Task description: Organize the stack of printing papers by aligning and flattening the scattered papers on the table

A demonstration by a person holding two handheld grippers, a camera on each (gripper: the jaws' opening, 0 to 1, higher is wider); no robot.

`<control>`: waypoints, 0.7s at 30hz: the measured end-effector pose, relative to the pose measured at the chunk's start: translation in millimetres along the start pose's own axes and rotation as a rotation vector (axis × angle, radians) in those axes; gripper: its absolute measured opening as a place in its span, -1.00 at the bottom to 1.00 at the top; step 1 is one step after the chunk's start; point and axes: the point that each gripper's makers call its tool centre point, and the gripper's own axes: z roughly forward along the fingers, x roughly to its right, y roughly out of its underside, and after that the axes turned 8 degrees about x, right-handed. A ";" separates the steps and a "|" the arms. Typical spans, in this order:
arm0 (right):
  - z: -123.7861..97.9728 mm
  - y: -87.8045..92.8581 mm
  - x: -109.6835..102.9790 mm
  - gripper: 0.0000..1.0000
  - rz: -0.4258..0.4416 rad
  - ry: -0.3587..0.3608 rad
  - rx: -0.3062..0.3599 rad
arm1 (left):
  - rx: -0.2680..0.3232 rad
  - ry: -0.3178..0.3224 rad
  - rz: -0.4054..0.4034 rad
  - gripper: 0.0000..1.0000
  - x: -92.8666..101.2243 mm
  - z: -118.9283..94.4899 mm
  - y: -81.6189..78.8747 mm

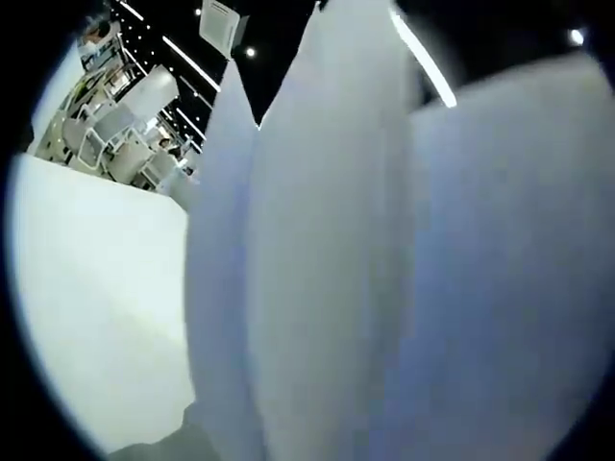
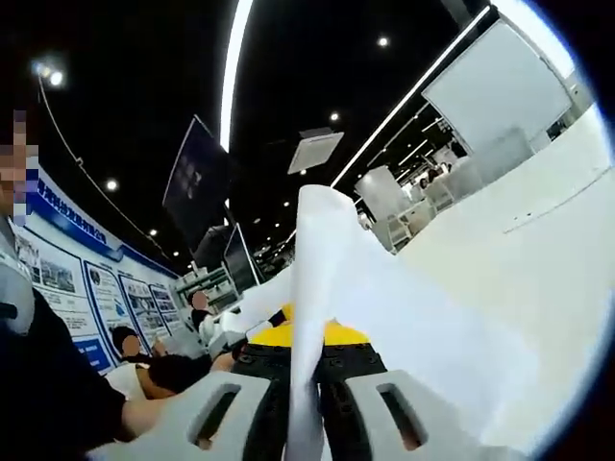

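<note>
Where the white desk (image 2: 538,250) spreads across the right gripper view, it runs broad and bare toward its far edge, past which stand white furniture and a lit panel under a dark ceiling with strip lights; in the left gripper view the same desk (image 1: 96,307) shows as a wide bare stretch left of the sheets, its edge meeting a cluttered background of white equipment. The papers (image 1: 327,269) stand directly before the left gripper view's camera, several white sheets on edge, fanned apart with their top corners rising to separate points, one behind another, not aligned. The left gripper's own jaws are hidden behind these sheets, so I cannot tell how far open it is or whether it holds them. In the right gripper view the papers (image 2: 322,288) rise upright from between the jaws of the right gripper (image 2: 306,423), which are closed on the bottom edge of the sheets; a further sheet sags away to the right and down toward the desk. Behind the sheets sits the other gripper (image 2: 288,351), black with a yellow top, and a person's hand (image 2: 178,373) beside it at left.
</note>
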 end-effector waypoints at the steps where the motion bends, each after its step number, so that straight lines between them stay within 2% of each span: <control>1: 0.2 0.5 0.5 -0.94 -0.004 0.002 -0.002 | 0.001 0.001 0.000 -0.87 0.6 -0.1 -0.2; 5: 1.6 1.0 3.5 -0.84 -0.028 0.014 -0.005 | 0.005 -0.001 -0.012 -0.87 -0.3 -0.6 -1.7; 9: 2.5 -2.9 7.6 -0.58 -0.060 0.029 0.014 | 0.012 -0.005 -0.029 -0.88 -1.9 -0.6 -4.0; 13: 2.6 -5.8 5.3 -0.50 -0.083 0.021 0.022 | 0.014 -0.005 -0.032 -0.88 -1.5 -0.5 -4.2; 19: -0.1 -11.6 13.0 -0.20 -0.173 0.075 0.032 | 0.014 -0.006 -0.039 -0.88 -1.0 -0.3 -4.1; 21: -3.1 -18.4 16.9 -0.12 -0.188 0.099 0.057 | 0.014 -0.005 -0.040 -0.88 -0.1 -0.3 -3.7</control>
